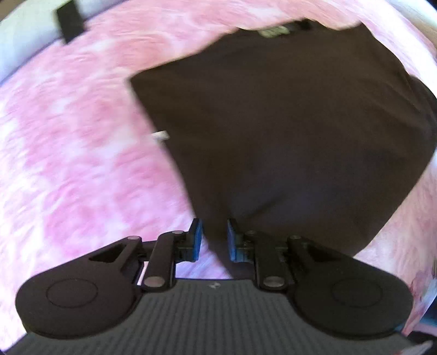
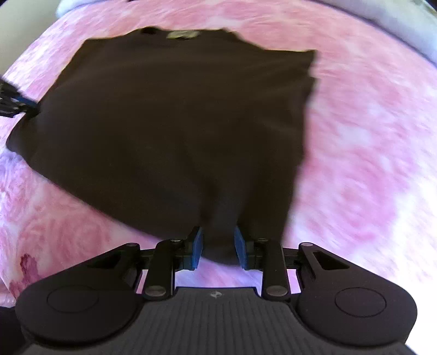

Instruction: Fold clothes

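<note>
A dark brown T-shirt (image 1: 286, 123) lies on a pink tie-dye blanket (image 1: 68, 136), with its collar label (image 1: 274, 32) at the far edge. My left gripper (image 1: 214, 240) is shut on the shirt's near hem, cloth bunched between its blue pads (image 1: 197, 239). In the right wrist view the same shirt (image 2: 177, 123) spreads ahead, its label (image 2: 182, 34) at the far edge. My right gripper (image 2: 218, 247) is shut on the near hem too. The left gripper (image 2: 11, 102) shows at that view's left edge, holding the shirt. Both views are motion-blurred.
The pink blanket (image 2: 368, 136) covers the whole surface around the shirt. A black strap (image 1: 69, 23) lies at its far left edge. A small white tag (image 1: 161, 135) sticks out of the shirt's left side. A darker red blotch (image 2: 27, 266) marks the blanket near left.
</note>
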The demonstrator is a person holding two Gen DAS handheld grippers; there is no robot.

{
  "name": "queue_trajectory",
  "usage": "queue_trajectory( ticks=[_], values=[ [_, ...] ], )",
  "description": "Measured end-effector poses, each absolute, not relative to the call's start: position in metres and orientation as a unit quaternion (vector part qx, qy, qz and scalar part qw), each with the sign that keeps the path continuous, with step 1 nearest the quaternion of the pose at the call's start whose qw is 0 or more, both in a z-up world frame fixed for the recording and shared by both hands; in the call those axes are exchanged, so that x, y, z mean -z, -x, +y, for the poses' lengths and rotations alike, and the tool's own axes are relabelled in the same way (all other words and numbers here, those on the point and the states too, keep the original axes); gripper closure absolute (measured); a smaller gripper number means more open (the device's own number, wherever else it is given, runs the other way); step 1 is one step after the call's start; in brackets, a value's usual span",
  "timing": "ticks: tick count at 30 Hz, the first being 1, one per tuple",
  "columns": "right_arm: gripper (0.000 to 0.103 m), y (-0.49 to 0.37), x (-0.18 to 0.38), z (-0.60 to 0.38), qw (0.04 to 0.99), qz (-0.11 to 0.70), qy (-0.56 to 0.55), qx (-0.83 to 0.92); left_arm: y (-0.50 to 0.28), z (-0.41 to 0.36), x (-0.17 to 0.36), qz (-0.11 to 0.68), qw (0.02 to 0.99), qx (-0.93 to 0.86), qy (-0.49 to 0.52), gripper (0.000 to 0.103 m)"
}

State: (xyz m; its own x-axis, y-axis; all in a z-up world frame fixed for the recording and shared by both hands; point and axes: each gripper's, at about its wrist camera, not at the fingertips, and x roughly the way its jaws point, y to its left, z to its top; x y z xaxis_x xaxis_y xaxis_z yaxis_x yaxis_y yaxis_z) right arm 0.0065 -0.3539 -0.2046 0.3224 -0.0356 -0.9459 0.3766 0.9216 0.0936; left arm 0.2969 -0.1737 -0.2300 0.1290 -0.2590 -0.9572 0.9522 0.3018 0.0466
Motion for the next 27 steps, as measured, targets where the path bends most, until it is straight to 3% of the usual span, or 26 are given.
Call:
queue_trajectory(
  ticks=[1, 2, 3, 4, 5, 10, 14, 15, 17, 19, 20, 23, 27],
  values=[
    [0.06, 0.002, 0.198, -0.357, 0.8, 0.561, -0.161, 0.143, -0.297, -0.168, 0.224, 0.479, 0.662, 0.453, -0.356, 0.084],
    [0.049, 0.01, 0.192, -0.36, 0.799, 0.552, -0.177, 0.16, -0.297, -0.161, 0.219, 0.491, 0.668, 0.444, -0.34, 0.081],
    [0.039, 0.017, 0.188, -0.364, 0.797, 0.542, -0.199, 0.178, -0.295, -0.154, 0.219, 0.512, 0.669, 0.435, -0.317, 0.071],
    [0.038, 0.025, 0.185, -0.367, 0.793, 0.532, -0.222, 0.196, -0.294, -0.147, 0.218, 0.533, 0.67, 0.426, -0.294, 0.062],
    [0.038, 0.031, 0.185, -0.371, 0.788, 0.52, -0.254, 0.211, -0.292, -0.139, 0.22, 0.554, 0.669, 0.415, -0.27, 0.061],
    [0.038, 0.052, 0.216, -0.387, 0.725, 0.436, -0.464, 0.262, -0.283, -0.116, 0.256, 0.65, 0.658, 0.352, -0.144, 0.061],
    [0.038, 0.045, 0.239, -0.39, 0.7, 0.397, -0.527, 0.271, -0.287, -0.109, 0.269, 0.666, 0.674, 0.315, -0.06, 0.062],
    [0.038, 0.043, 0.242, -0.39, 0.698, 0.383, -0.539, 0.275, -0.29, -0.106, 0.269, 0.666, 0.678, 0.309, -0.041, 0.065],
    [0.04, 0.044, 0.248, -0.394, 0.688, 0.349, -0.568, 0.286, -0.294, -0.104, 0.267, 0.661, 0.682, 0.312, -0.025, 0.083],
    [0.065, 0.046, 0.251, -0.399, 0.67, 0.333, -0.589, 0.305, -0.293, -0.107, 0.265, 0.654, 0.676, 0.334, -0.058, 0.095],
    [0.093, 0.045, 0.251, -0.401, 0.665, 0.335, -0.59, 0.311, -0.292, -0.109, 0.263, 0.649, 0.672, 0.347, -0.076, 0.096],
    [0.102, 0.041, 0.238, -0.406, 0.676, 0.374, -0.549, 0.32, -0.28, -0.114, 0.252, 0.638, 0.655, 0.385, -0.124, 0.098],
    [0.103, 0.051, 0.215, -0.417, 0.698, 0.403, -0.5, 0.316, -0.258, -0.11, 0.236, 0.644, 0.629, 0.414, -0.137, 0.098]
  ],
)
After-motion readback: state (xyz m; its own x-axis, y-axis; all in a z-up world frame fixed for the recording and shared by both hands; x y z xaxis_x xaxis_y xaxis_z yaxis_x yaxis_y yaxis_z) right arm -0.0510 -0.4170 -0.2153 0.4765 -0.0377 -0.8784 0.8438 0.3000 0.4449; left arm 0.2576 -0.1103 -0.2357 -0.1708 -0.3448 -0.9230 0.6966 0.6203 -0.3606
